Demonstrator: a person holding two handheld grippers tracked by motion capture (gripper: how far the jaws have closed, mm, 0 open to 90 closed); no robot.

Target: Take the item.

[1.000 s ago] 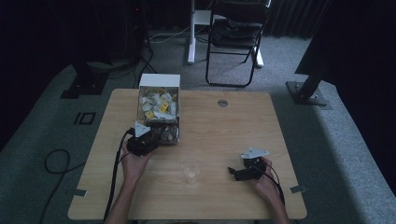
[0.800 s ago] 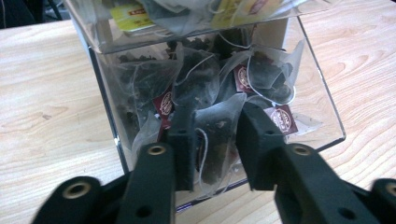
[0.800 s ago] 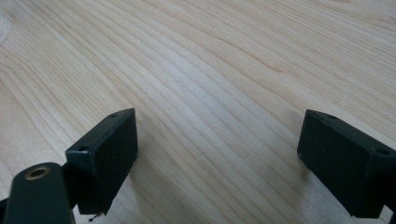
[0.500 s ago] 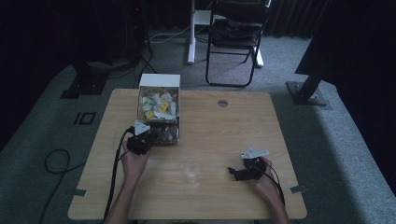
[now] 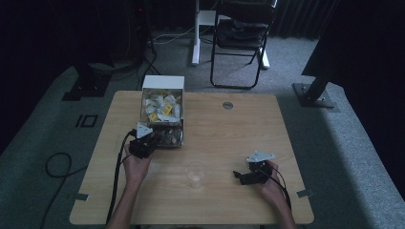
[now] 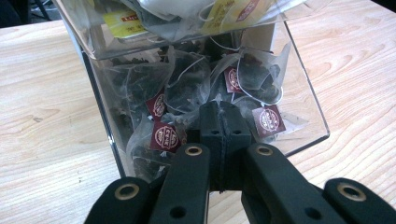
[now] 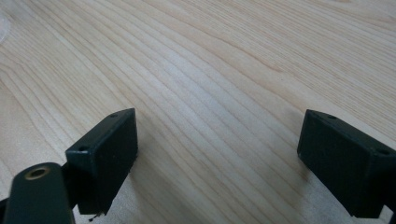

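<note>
L gripper [image 6: 219, 123] jaws just clamped shut on a tea bag [image 6: 187, 86] in clear box [image 6: 299, 100] ahead – R gripper [image 7: 217, 154] gaped, empty, on table [image 7: 224, 60].

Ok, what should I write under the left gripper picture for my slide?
The left gripper, jaws shut, reaches into a clear box of tea bags.

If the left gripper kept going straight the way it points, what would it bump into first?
Probably the heap of mesh tea bags in the clear plastic dispenser box; the shut left gripper already sits at its open front, though depth is unclear.
</note>
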